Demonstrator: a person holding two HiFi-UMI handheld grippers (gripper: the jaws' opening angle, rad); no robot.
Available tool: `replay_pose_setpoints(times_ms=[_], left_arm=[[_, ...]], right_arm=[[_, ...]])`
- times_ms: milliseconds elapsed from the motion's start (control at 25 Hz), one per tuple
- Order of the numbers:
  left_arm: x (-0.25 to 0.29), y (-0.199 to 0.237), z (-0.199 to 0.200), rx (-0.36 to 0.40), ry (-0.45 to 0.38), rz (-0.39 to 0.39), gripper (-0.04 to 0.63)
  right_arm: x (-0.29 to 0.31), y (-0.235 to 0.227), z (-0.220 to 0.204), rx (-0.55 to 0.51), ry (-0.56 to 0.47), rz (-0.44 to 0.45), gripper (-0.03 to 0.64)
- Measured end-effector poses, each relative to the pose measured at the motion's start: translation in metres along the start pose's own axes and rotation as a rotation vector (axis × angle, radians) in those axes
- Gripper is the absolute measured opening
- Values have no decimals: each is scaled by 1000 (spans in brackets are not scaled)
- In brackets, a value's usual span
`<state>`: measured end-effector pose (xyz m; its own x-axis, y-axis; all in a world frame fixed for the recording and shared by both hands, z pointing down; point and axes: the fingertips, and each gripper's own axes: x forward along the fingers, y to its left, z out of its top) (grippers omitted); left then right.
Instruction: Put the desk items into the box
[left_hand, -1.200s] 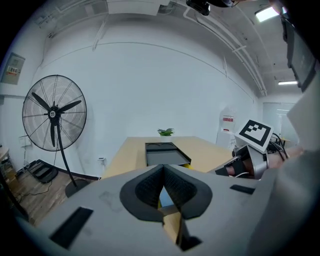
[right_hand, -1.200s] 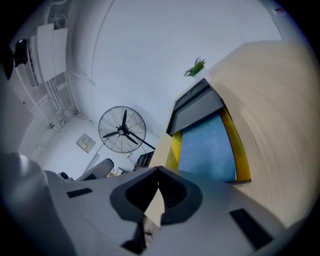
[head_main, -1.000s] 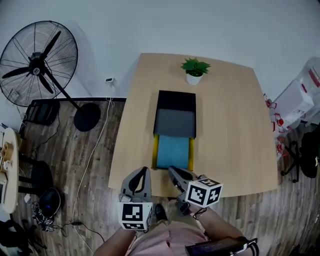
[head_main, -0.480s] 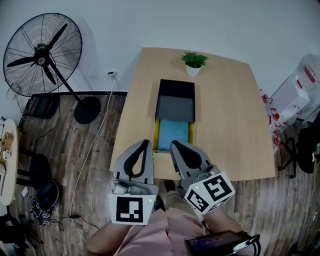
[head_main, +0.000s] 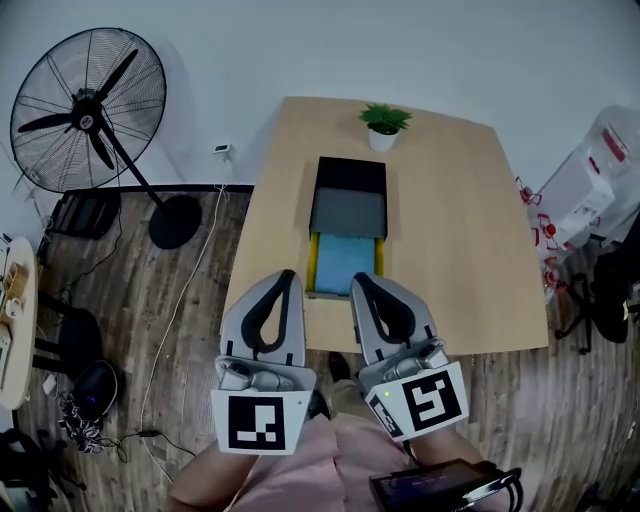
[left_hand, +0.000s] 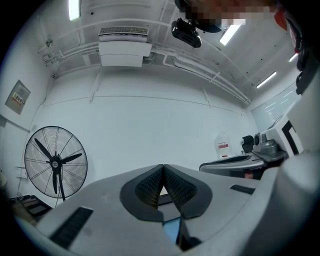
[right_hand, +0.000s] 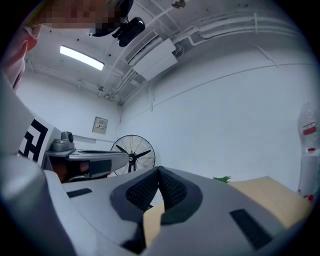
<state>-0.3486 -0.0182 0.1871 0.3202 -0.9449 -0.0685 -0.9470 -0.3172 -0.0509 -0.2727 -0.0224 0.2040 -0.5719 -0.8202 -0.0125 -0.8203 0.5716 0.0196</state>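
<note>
On the wooden table (head_main: 450, 250) lies a black box (head_main: 350, 178) with a grey inside, lengthwise along the middle. Against its near end rests a flat blue item (head_main: 343, 262) with a yellow strip along each side. My left gripper (head_main: 284, 276) and right gripper (head_main: 362, 281) hang side by side above the table's front edge, near the blue item and raised toward the camera. Both are shut with nothing between the pads. In the left gripper view the left gripper (left_hand: 163, 168) points at the white wall, and a sliver of blue shows below its tips. The right gripper (right_hand: 159, 170) points the same way.
A small potted plant (head_main: 383, 125) stands at the table's far edge, behind the box. A large standing fan (head_main: 88, 110) is on the floor to the left, with a cable running past its base (head_main: 175, 225). White containers (head_main: 590, 180) and a chair are on the right.
Both grippers have risen from low at the table's front edge toward the camera and now reach over the edge. They stay shut. The box and blue item have not moved.
</note>
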Motion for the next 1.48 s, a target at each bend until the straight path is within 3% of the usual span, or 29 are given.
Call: replay_pose_setpoints(times_ms=[640, 1480], left_arm=[[-6, 3, 10, 19, -24, 16, 9], [3, 10, 6, -15, -25, 18, 9]], right_arm=[[-3, 3, 9, -44, -23, 6, 2], [9, 5, 7, -60, -12, 8, 2]])
